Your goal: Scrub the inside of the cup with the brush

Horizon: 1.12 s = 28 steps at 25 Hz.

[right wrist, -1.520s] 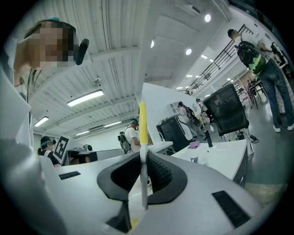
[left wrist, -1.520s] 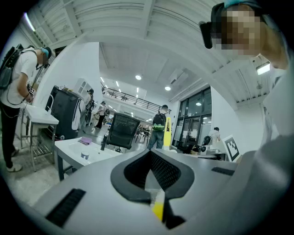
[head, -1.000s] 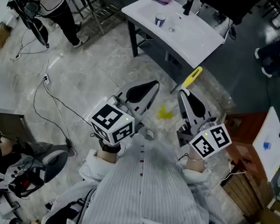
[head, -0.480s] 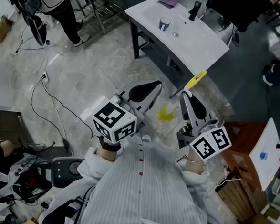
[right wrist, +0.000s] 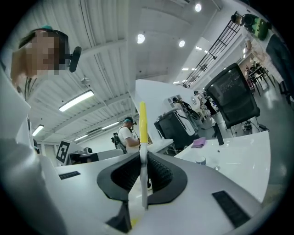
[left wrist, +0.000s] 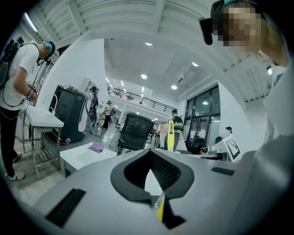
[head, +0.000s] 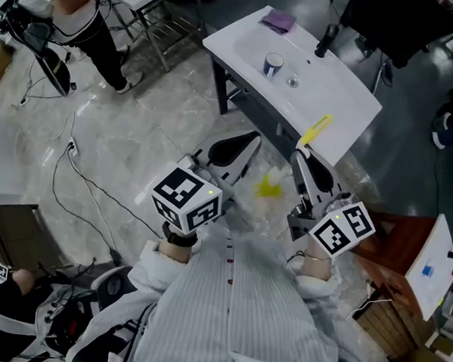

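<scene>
The cup [head: 273, 63], white with a blue band, stands on the white table [head: 337, 99] ahead of me; the right gripper view shows the cup [right wrist: 200, 160] small and far off. My right gripper [head: 300, 152] [right wrist: 143, 158] is shut on the brush [head: 315, 130], whose yellow handle [right wrist: 143, 124] sticks up past the jaws. My left gripper [head: 248, 143] [left wrist: 149, 172] is shut with nothing in it. Both grippers hang over the floor, short of the table's near edge. The brush [left wrist: 170, 135] also shows in the left gripper view.
A purple cloth [head: 278, 20], a black bottle [head: 324, 40] and a small clear object [head: 293, 81] share the table. A yellow patch [head: 267, 184] lies on the floor between the grippers. A person [head: 64, 10] stands at the far left by another table; cables [head: 80, 174] trail across the floor.
The table has slid lower and closer in the head view. Both grippers keep the same pose, and the brush stays in the right one.
</scene>
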Available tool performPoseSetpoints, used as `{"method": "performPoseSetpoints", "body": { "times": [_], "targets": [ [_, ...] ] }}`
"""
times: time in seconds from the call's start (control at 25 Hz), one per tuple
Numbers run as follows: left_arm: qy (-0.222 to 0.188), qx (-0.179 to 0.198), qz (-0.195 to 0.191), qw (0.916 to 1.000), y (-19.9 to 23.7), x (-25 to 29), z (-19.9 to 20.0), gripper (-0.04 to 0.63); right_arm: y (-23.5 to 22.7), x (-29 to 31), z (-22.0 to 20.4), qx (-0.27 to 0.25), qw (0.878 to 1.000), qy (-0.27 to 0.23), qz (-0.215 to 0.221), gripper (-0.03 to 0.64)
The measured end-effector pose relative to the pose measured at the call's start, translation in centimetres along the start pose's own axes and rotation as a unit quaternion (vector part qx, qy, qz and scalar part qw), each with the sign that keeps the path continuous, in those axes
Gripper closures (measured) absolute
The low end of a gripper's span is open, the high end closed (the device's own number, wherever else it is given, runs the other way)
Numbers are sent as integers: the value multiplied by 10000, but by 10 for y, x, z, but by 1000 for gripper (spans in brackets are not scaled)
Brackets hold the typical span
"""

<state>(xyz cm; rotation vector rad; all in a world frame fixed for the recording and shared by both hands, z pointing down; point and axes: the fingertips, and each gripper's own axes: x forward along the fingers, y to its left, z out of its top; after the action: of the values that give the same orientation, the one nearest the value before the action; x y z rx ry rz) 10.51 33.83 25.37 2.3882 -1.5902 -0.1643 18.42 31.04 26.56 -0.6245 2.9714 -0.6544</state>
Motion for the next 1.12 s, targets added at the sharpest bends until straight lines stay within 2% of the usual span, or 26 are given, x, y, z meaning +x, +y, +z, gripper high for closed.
{"method": "performPoseSetpoints", "body": {
  "times": [0.4, 0.72, 0.92, 1.12],
  "targets": [
    [23, 25, -199, 9998, 117, 39, 32, 586, -39, 109, 22, -14, 9993, -202, -326, 554],
    [254, -46, -352, 9990, 169, 59, 27, 586, -68, 157, 23, 96, 9977, -233, -625, 554],
    [348, -169, -291, 9988, 201, 77, 17, 587, -95, 184, 20, 195, 9972, -163, -703, 554],
    [367, -151, -258, 9989, 233, 113, 24, 587, -129, 216, 32, 223, 9972, -165, -698, 554]
  ]
}}
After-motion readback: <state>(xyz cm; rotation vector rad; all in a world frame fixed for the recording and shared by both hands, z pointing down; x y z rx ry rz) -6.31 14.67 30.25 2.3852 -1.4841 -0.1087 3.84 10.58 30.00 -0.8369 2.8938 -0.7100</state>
